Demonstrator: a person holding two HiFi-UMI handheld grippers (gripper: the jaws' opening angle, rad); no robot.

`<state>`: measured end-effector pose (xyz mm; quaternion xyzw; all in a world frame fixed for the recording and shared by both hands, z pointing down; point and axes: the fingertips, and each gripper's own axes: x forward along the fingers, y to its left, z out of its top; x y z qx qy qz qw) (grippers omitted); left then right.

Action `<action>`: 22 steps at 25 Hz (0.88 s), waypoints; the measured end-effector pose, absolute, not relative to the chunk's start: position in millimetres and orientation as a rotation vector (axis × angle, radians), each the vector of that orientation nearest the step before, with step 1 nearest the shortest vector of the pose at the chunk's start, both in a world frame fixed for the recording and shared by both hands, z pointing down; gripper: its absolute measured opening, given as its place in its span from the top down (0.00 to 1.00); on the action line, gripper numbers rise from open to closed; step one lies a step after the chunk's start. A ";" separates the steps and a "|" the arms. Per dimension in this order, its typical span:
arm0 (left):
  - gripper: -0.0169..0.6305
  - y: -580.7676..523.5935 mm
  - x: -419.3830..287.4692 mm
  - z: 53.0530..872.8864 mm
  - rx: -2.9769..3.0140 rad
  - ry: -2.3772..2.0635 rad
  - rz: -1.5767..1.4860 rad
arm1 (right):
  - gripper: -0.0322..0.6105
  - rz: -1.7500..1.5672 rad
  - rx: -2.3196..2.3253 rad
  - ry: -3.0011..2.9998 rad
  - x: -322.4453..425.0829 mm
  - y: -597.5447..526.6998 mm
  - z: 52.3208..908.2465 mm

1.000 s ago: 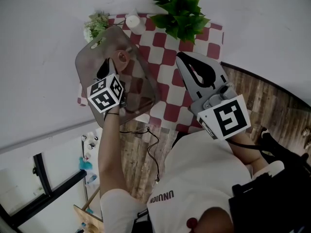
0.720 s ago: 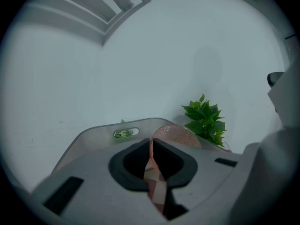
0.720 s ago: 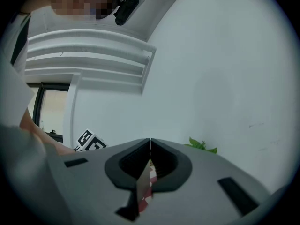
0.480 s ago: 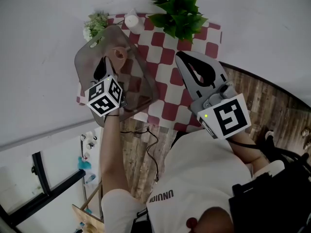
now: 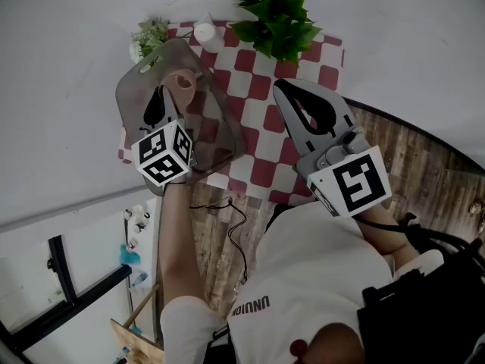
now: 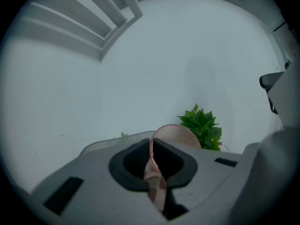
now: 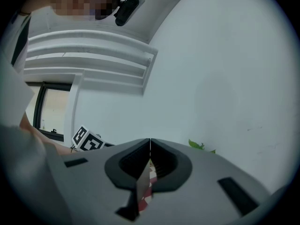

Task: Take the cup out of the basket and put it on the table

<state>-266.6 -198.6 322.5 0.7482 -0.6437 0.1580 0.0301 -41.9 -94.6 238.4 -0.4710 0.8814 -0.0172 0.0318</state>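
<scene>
Left gripper view: left gripper (image 6: pixel 151 144) has its jaws pinched on the thin wall of the pink cup (image 6: pixel 177 134). The cup's rim rises past the jaw tips and its lower part is hidden behind the jaws. Head view: the cup is over the far end of the smoky see-through basket (image 5: pixel 220 127), inside its outline. Can't tell if the cup's base touches the basket floor, since the gripper and the tinted wall obscure it. The basket lies on a red-white checked cloth (image 5: pixel 261 139) and covers part of it. Right gripper (image 7: pixel 150 144) is to the right of the basket, over the cloth. Its jaws are closed tip to tip with nothing between them, and only a sliver of cloth shows through the gap below the tips. Green plant (image 5: pixel 279 17) is beyond the basket to its right, its top cut by the frame edge. A white candle-like item (image 5: pixel 206 33) is just past the basket's far rim, too small to identify. Small flower bunch (image 5: pixel 148 41) is at the basket's far left corner, blurry. Wooden table (image 5: pixel 402 154) shows well right of the basket; the person's torso hides its near part.
</scene>
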 end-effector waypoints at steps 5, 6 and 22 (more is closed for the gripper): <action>0.92 -196.8 -263.6 314.4 2.328 -2.003 0.475 | 0.92 -0.053 -1.456 2.713 -40.3 -94.5 239.4; 0.92 -196.4 -263.3 312.2 2.333 -2.009 0.471 | 0.92 -0.053 -1.458 2.713 -40.0 -94.5 239.7; 0.92 -188.8 -240.6 281.9 2.471 -2.048 0.466 | 0.92 -0.060 -1.478 2.699 -35.1 -93.3 240.0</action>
